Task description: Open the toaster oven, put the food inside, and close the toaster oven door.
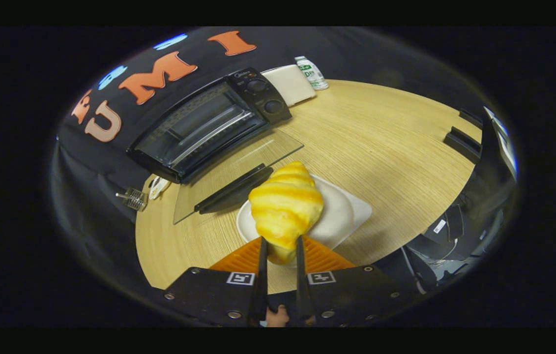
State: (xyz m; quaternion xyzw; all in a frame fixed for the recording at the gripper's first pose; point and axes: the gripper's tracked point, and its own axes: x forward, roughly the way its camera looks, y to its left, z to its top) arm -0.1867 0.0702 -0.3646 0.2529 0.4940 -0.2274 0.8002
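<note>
A yellow croissant (285, 204) juts forward from between my fingers, and my gripper (281, 246) is shut on its near end. It hangs just above a white square plate (344, 216) on the wooden table (386, 142). Beyond it stands a black toaster oven (209, 123) with its glass door (238, 172) folded down flat onto the table, handle toward me. The oven's cavity and wire rack show through the opening. Two knobs sit on its right panel.
A white box (291, 83) and a small green-labelled bottle (311, 73) stand behind the oven to the right. A small wire object (132, 198) lies at the table's edge left of the door. Black brackets (462, 142) sit at the far right edge.
</note>
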